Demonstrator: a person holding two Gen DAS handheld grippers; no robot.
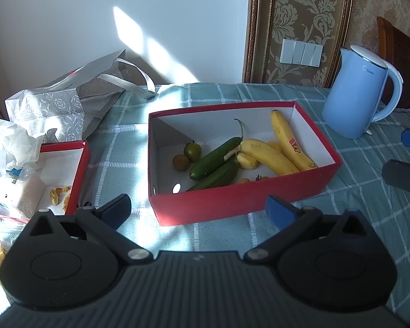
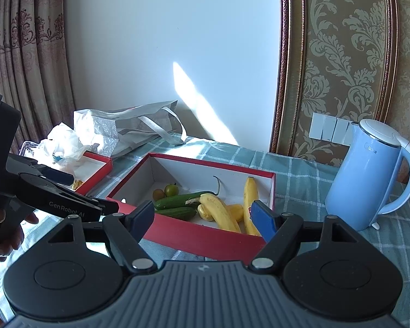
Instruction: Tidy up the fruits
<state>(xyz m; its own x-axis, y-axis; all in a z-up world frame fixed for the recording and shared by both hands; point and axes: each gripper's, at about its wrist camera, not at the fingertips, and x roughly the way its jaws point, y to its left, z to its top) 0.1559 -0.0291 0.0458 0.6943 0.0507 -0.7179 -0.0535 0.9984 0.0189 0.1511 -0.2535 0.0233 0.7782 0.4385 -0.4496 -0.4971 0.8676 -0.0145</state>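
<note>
Left wrist view: red box (image 1: 232,205) of fruit just beyond spread, empty left tongs (image 1: 198,210).

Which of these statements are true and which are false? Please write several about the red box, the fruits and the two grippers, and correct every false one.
1. Two cucumbers lie inside the large red box. True.
2. The left gripper holds a banana. False: it is open and empty.
3. The blue kettle stands outside the box. True.
4. The bananas lie on the tablecloth. False: they are in the box.
5. The right gripper is shut. False: its fingers are apart.
</note>
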